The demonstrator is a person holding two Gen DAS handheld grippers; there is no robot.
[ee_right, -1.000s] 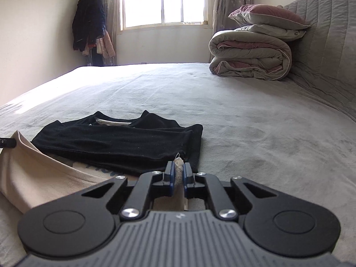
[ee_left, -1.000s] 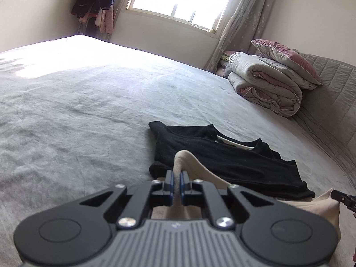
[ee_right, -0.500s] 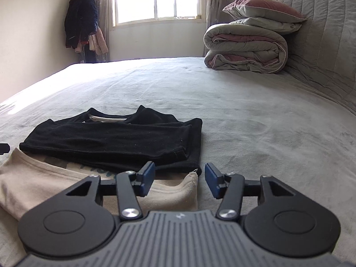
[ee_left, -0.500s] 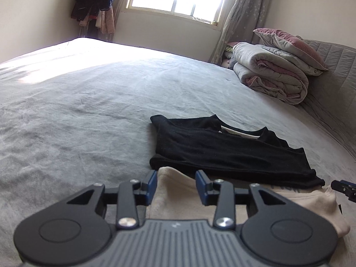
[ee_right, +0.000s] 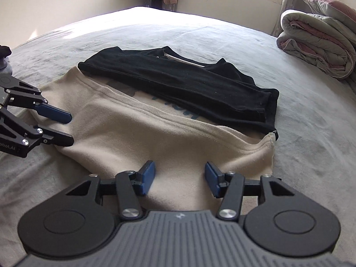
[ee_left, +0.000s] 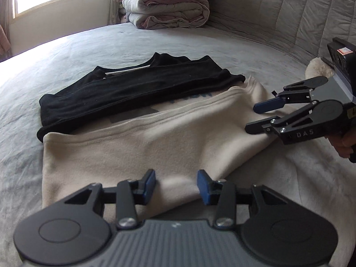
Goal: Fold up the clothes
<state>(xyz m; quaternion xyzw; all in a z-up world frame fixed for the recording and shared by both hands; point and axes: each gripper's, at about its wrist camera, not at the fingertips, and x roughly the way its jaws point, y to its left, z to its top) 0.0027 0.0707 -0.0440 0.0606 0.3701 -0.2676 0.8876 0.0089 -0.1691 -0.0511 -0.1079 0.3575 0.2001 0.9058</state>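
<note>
Two garments lie on the grey bed [ee_left: 111, 44]: one black top [ee_left: 138, 89] and, partly under it, one beige sweater [ee_left: 144, 146]. The left gripper [ee_left: 175, 185] is opening above the sweater; the right gripper [ee_right: 179, 175] is released, empty.

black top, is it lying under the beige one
No, the black top lies on the beige top, overlapping its far edge, with the beige cloth running out from beneath it.

Left gripper [ee_left: 175, 183]: hovering low over the cream garment [ee_left: 138, 146], tilting downward, jaws opening, nothing pinched between its blue pads.
Right gripper [ee_right: 179, 175]: hanging beside it over the same garment, angling downward, jaws standing apart, pads clear of the cloth.
</note>
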